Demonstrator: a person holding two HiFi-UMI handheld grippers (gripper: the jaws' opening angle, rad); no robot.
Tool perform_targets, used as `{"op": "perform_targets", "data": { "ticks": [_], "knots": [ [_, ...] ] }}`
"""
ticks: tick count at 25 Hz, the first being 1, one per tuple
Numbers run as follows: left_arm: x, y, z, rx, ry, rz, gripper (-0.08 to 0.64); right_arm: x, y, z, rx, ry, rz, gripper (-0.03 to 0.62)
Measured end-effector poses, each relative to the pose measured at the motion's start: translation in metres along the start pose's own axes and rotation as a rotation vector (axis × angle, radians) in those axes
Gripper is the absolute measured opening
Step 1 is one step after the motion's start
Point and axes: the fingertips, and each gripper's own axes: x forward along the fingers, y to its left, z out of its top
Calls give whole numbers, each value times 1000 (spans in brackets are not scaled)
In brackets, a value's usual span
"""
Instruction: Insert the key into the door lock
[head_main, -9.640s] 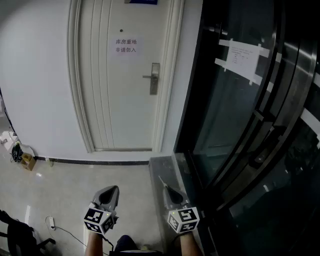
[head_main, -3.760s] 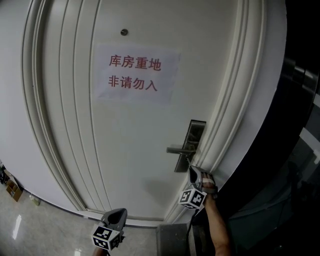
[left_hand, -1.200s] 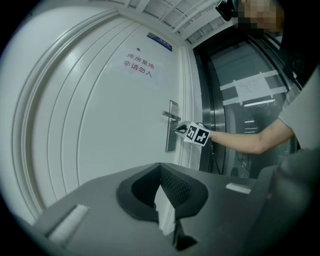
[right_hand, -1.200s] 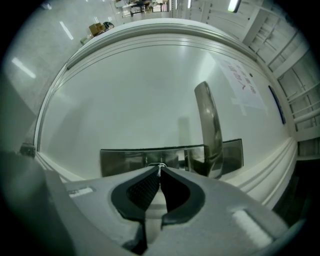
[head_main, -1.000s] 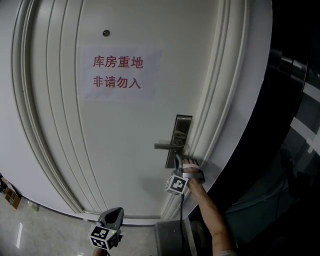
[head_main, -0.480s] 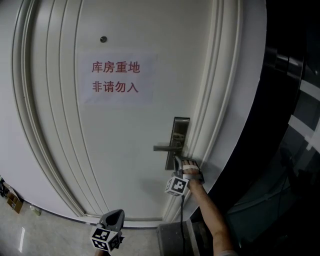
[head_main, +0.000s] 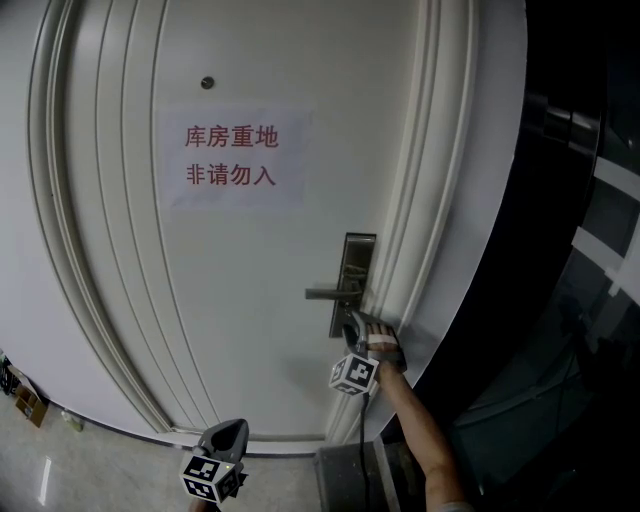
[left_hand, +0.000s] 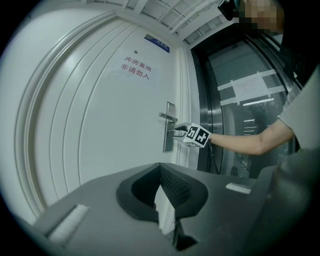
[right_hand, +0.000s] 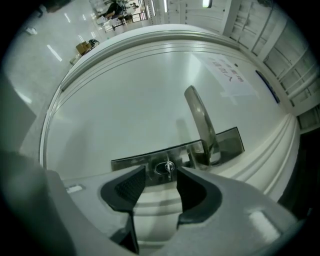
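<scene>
Dim, even light; strong fisheye bending; dark vignetted corners.

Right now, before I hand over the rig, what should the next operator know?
Right gripper: fingers have just been opening, now clear of the key between them.
Left gripper: shut, empty, low, away from the door.
Key looks seated in the lock below the handle.
Done: insertion, release.
Left: back the right gripper off.

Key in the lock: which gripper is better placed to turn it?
Right. Right gripper has just opened its jaws, with the key between them in the lock plate; the left gripper hangs low, away from the door.
</scene>
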Motion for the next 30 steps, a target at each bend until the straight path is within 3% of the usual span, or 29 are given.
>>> {"op": "perform_targets", "data": {
  "ticks": [12,18,24,30],
  "knots": [
    [-13,-11,2,19,-11,-11,3,-28,-10,2,7,-15,-57,185],
    [-20,-14,4,22,-16,-17,3,-46,-22,5,32,-39,-154,58],
    [-35,-20,5,29,-16,-26,3,-77,-30,9,120,-56,-193,2],
    [-51,-26,5,35,-15,-36,3,-112,-35,7,396,-114,-197,2]
  ]
}}
